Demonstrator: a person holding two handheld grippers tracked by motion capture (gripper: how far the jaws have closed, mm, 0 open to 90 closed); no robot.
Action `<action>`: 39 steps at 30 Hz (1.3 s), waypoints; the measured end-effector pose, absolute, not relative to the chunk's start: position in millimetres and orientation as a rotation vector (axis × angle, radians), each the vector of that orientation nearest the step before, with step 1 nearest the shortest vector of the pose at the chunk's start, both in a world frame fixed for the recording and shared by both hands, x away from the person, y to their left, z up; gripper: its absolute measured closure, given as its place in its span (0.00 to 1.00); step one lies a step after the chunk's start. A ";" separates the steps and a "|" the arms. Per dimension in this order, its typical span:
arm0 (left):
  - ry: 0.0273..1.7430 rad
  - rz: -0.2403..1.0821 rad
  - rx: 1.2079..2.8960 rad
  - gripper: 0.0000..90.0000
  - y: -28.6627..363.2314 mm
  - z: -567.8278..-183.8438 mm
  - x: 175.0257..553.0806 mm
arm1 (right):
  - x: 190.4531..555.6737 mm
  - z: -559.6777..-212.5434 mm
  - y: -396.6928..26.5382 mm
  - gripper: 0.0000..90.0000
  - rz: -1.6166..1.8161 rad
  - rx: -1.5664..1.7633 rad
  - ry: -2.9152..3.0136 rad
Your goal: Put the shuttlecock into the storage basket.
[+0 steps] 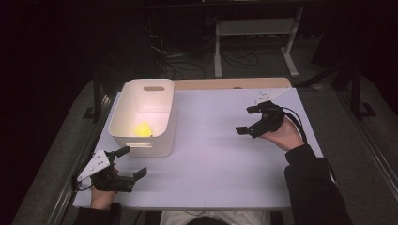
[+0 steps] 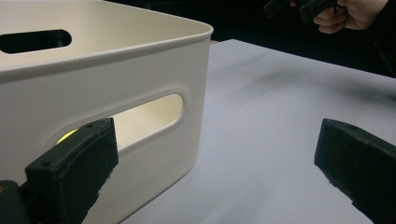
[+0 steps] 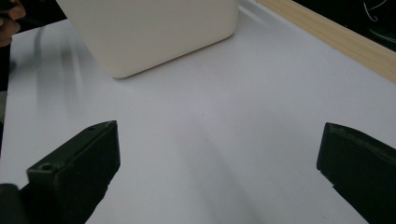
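Nearest the person, the left gripper [image 1: 129,163] hovers low over the counter [image 1: 220,154], jaws released and holding nothing, one jaw just beside the near wall of the white bin [image 1: 162,126]. I'd judge this a pause between steps: nothing is in hand, so the next move calls for closing on the bin's handle slot or reaching inside. The bin sits toward ten o'clock, its long axis running near to far, open side up. A small yellow object [image 1: 143,130] lies inside near the front wall. Toward two o'clock the right gripper [image 1: 250,119] is well apart, jaws spread and empty.
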State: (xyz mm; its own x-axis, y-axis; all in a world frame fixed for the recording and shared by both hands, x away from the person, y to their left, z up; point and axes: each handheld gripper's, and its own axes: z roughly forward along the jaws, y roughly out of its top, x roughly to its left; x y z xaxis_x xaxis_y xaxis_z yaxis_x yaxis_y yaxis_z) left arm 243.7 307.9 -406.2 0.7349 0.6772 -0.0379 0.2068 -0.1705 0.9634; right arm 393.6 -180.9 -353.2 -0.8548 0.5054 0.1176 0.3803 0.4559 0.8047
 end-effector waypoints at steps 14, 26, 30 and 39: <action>0.708 0.488 1.728 0.00 308.0 -406.2 243.6 | 380.8 -361.6 -198.9 0.00 1.341 0.832 2.536; 0.708 0.489 1.729 0.00 308.0 -406.2 243.6 | 369.0 -373.9 -208.5 0.00 1.316 0.857 2.526; 0.708 0.489 1.729 0.00 308.1 -406.2 243.6 | 361.8 -375.6 -213.4 0.00 1.329 0.862 2.510; 0.710 0.490 1.730 0.00 308.1 -406.2 243.6 | 349.4 -382.5 -227.0 0.00 1.341 0.889 2.476</action>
